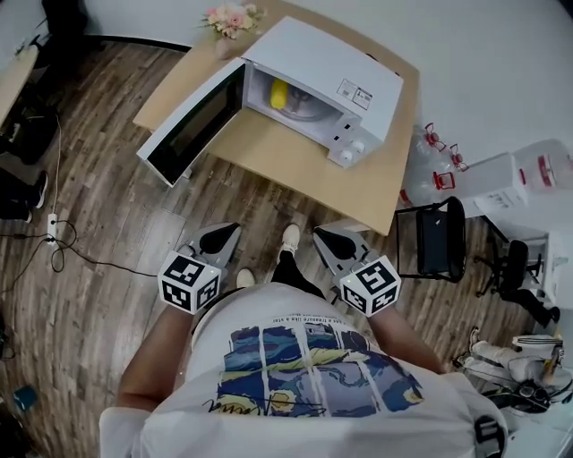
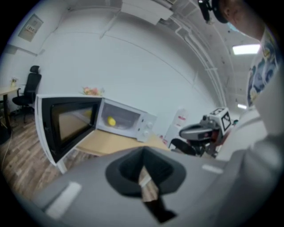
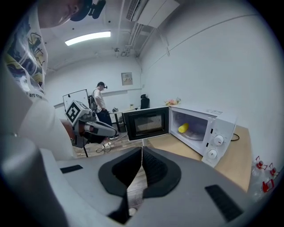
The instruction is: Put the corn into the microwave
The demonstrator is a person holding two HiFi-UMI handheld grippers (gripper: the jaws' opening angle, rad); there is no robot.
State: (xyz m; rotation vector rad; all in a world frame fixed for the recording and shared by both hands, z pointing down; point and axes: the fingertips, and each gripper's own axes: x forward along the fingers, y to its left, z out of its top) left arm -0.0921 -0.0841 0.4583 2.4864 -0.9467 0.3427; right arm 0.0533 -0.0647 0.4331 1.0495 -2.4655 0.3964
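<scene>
The yellow corn (image 1: 279, 91) lies on the glass plate inside the white microwave (image 1: 333, 73), whose door (image 1: 190, 122) hangs wide open to the left. In the gripper views the corn (image 2: 111, 121) (image 3: 183, 128) shows in the cavity too. Both grippers are drawn back close to my body, well short of the table. My left gripper (image 1: 231, 229) is shut and empty; its jaws meet tip to tip (image 2: 143, 156). My right gripper (image 1: 318, 234) is shut as well, tips together (image 3: 141, 150), nothing between them.
The microwave stands on a wooden table (image 1: 295, 170) with a pot of flowers (image 1: 231, 20) at its far end. A black chair (image 1: 440, 238) stands to the right, boxes and bottles (image 1: 524, 179) beyond it. Cables (image 1: 54, 241) lie on the floor at left. Another person (image 3: 100, 99) stands far behind.
</scene>
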